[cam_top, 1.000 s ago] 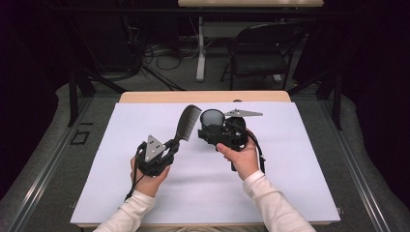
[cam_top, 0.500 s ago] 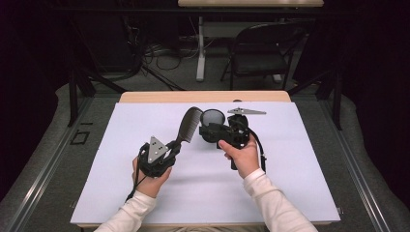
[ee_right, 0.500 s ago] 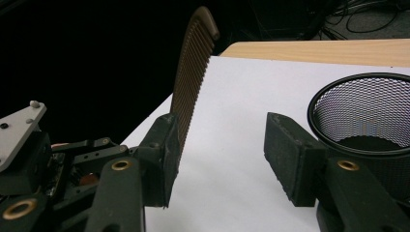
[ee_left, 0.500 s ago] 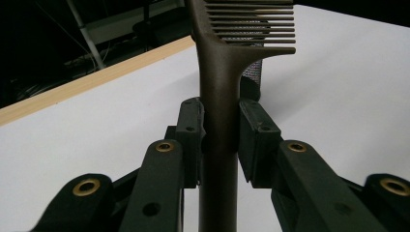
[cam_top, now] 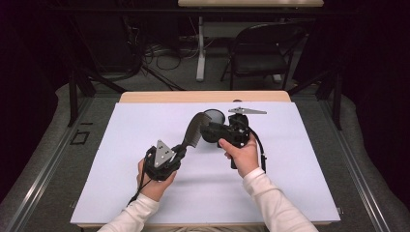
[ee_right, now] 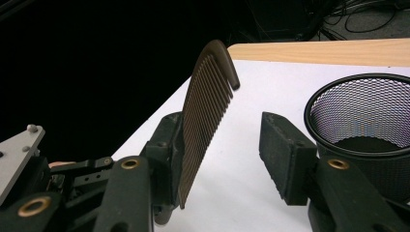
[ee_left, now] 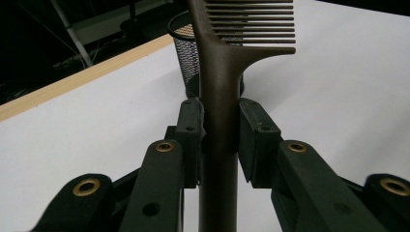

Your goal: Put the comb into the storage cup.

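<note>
A dark brown comb [cam_top: 193, 133] rises slanted over the white table [cam_top: 290, 183]. My left gripper [cam_top: 180, 151] is shut on its handle, and both pads clamp the handle of the comb [ee_left: 220, 96] in the left gripper view [ee_left: 220, 121]. My right gripper [cam_top: 207, 131] points left at the toothed end. Its jaws have just been closing with the comb [ee_right: 205, 111] between them. The teeth lie against the left pad while the right pad [ee_right: 285, 154] stands apart, so my right gripper [ee_right: 222, 145] is open.
A black mesh cup [cam_top: 214, 116] stands upright just behind the right gripper, close to its right jaw [ee_right: 360, 121]. The table's wooden far edge [cam_top: 203, 96] lies beyond it. A black chair [cam_top: 261, 53] and cables sit on the floor behind the table.
The right gripper's jaws have drawn closer together around the comb's toothed end. Both hands and the comb have stayed nearly in place.
</note>
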### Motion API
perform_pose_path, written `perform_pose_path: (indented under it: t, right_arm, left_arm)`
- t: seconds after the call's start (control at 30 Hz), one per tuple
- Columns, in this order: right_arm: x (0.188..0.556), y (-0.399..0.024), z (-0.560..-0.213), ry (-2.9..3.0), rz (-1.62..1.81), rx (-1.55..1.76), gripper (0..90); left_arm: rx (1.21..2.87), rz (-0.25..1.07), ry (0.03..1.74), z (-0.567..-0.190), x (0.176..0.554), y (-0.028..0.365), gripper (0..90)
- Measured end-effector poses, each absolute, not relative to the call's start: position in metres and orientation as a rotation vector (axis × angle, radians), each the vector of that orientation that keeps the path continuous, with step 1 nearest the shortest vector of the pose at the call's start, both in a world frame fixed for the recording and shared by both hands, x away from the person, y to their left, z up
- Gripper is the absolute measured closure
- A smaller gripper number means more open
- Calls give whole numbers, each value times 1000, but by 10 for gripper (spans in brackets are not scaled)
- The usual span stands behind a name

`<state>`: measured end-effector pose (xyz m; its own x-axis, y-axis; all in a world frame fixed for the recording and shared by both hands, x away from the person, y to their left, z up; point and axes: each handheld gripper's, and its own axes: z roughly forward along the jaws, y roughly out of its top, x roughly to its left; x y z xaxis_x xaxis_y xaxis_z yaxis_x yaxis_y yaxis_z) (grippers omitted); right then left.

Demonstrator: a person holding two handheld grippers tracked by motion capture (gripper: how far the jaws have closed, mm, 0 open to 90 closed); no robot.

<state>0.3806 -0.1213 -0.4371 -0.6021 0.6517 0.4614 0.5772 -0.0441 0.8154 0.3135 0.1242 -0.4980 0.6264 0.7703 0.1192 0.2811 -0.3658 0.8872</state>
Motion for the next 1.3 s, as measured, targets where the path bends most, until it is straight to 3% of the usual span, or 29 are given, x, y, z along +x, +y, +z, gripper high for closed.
perform_pose_path:
  t: [1.3]
  right_arm:
    - [385,-123,-446,2094,1891,1434,745]
  left_arm:
    - [1947,651,800,-500,309,117,728]
